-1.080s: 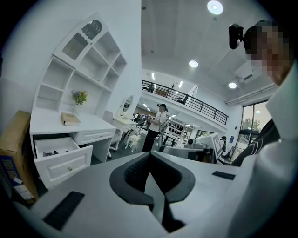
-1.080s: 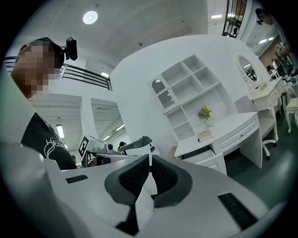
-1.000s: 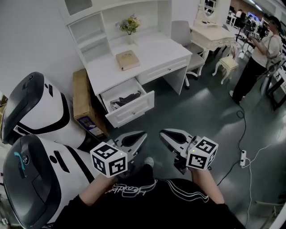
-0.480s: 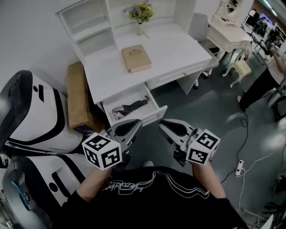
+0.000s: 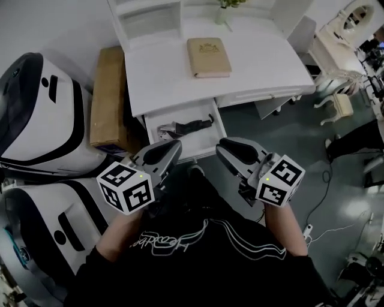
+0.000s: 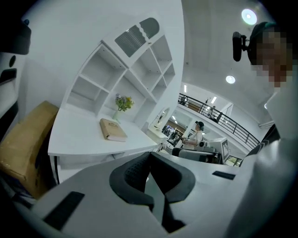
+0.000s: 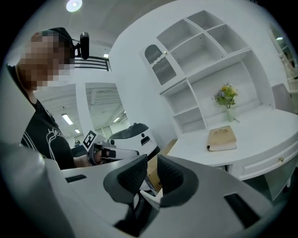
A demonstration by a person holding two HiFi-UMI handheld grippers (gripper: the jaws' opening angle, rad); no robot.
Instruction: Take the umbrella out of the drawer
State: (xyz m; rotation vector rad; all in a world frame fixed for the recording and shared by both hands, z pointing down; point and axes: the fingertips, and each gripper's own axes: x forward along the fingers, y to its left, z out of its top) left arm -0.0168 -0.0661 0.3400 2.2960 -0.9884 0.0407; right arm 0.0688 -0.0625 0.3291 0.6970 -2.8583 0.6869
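Observation:
The white desk's drawer (image 5: 218, 123) stands pulled open, and a black folded umbrella (image 5: 192, 126) lies inside it beside some pale items. My left gripper (image 5: 173, 147) hovers just in front of the drawer's left half, jaws shut on nothing. My right gripper (image 5: 224, 146) is level with it at the drawer's right front corner, also shut and empty. In the left gripper view the left gripper (image 6: 150, 157) points at the desk edge. In the right gripper view the right gripper (image 7: 151, 168) faces the desk's left side. Neither touches the umbrella.
A tan book (image 5: 209, 57) lies on the desk top (image 5: 270, 60), with a flower vase (image 5: 223, 7) behind it. A cardboard box (image 5: 110, 96) and two large white-and-black shells (image 5: 36, 120) stand left of the desk. A chair (image 5: 303, 33) and cables (image 5: 312, 225) are to the right.
The desk and its open drawer have come much closer. Both grippers have moved forward to the drawer front, and their jaws stay shut.

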